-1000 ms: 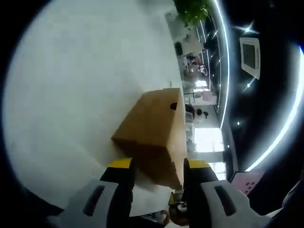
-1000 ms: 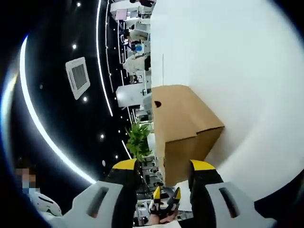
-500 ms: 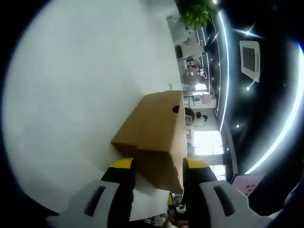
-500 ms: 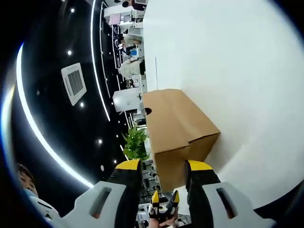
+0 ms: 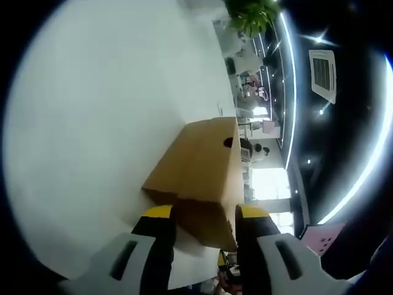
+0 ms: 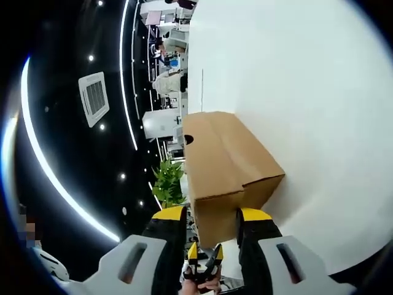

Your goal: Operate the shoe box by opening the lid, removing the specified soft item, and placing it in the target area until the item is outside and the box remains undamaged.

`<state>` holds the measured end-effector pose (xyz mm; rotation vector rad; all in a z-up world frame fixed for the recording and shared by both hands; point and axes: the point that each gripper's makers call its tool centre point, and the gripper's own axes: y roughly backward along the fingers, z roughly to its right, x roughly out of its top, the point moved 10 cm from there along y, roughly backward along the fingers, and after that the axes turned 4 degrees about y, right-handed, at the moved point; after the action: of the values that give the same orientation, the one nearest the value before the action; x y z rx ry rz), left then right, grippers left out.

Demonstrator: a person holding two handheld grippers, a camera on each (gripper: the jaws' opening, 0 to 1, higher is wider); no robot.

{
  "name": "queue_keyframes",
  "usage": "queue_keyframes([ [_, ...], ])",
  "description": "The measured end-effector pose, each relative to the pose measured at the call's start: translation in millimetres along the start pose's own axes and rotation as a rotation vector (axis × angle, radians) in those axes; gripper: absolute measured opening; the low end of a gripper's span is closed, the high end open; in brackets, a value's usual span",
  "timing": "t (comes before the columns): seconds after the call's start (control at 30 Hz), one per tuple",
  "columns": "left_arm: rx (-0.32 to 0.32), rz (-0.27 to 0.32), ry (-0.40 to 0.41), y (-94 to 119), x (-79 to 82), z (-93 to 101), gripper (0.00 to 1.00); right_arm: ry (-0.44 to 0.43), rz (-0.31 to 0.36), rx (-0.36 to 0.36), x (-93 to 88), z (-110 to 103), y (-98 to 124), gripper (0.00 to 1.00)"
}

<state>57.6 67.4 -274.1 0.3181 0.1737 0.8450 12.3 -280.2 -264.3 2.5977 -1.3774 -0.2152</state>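
Sitting between left tool jaws, shoe box end, lid closed

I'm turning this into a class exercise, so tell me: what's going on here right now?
A person holds a two-jaw gripper in each hand, working on a brown cardboard shoe box that rests on a white table. The left gripper and right gripper each straddle a near end of the box. Its lid looks closed; nothing has been taken out.
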Motion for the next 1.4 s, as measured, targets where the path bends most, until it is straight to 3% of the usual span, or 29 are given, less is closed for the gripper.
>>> queue_keyframes([
  [0.3,0.001,-0.021,-0.007,-0.8,3.5,-4.3,0.33,-0.014,0.021,-0.008,10.2,11.2,-6.4,0.3],
  [0.43,0.0,-0.014,-0.003,-0.4,1.9,-3.9,0.32,-0.086,0.026,0.025,8.4,18.6,-8.5,0.29],
  [0.7,-0.014,-0.033,-0.019,-0.4,1.8,-4.1,0.32,-0.047,0.034,0.043,11.7,24.4,-9.2,0.28],
  [1.07,0.027,-0.033,0.0,2.5,0.5,6.9,0.31,-0.039,0.061,0.007,2.5,7.8,-7.6,0.28],
  [1.1,0.026,-0.025,-0.004,3.0,-0.2,8.8,0.31,0.018,0.062,0.036,2.5,6.4,-6.2,0.27],
  [1.4,0.026,0.01,-0.024,9.7,-4.0,19.5,0.3,-0.023,0.042,0.034,2.3,0.9,-2.8,0.27],
])
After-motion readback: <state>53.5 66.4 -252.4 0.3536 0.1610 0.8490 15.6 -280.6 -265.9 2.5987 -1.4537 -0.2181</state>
